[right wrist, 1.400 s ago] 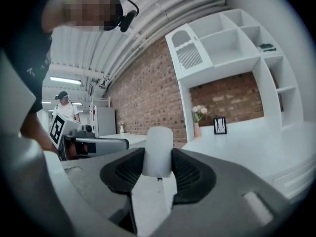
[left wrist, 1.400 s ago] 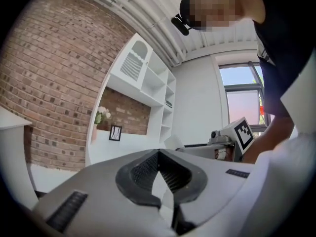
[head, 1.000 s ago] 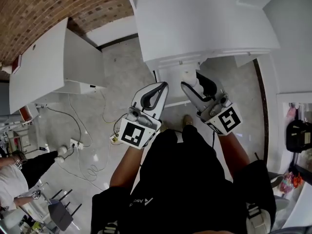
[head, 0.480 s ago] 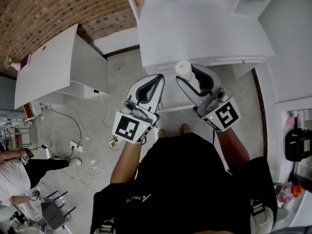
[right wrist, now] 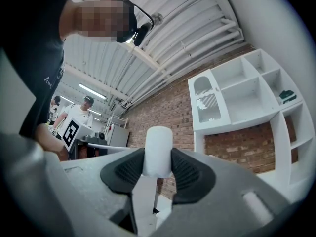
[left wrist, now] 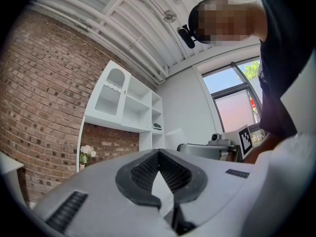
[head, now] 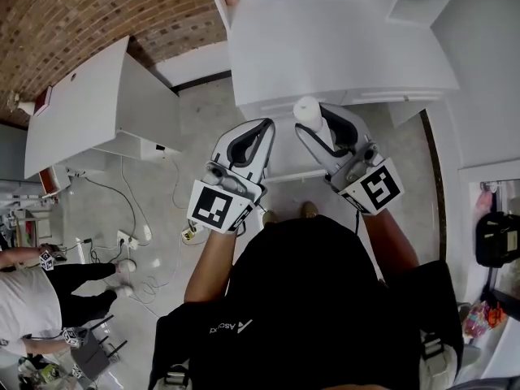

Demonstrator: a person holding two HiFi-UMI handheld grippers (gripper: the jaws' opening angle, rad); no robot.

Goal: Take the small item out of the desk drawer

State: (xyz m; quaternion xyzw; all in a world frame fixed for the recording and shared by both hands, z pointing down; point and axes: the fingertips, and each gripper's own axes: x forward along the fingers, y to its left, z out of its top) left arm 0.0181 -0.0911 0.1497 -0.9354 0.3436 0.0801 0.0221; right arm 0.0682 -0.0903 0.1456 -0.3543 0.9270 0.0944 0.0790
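Observation:
A small white cylinder [head: 307,112] sits between the black pads of my right gripper [head: 315,124], which is shut on it and held in front of the white desk [head: 341,39]. In the right gripper view the cylinder [right wrist: 158,149] stands upright between the pads of the right gripper [right wrist: 158,168], its top sticking out above them. My left gripper [head: 260,128] hangs beside it to the left, shut with nothing in it. In the left gripper view, its tips [left wrist: 158,153] meet. A white drawer edge [head: 296,176] shows below the grippers; the drawer's inside is hidden.
A second white desk [head: 81,112] stands at the left. Cables and a power strip [head: 126,238] lie on the floor. A person [head: 32,299] stands at the lower left. A white shelf unit [head: 414,2] is at the back right, a black bag [head: 496,238] at the right.
Both grippers have risen together toward the desk's front edge, the right one carrying the white cylinder. Over the last half second they have hardly moved.

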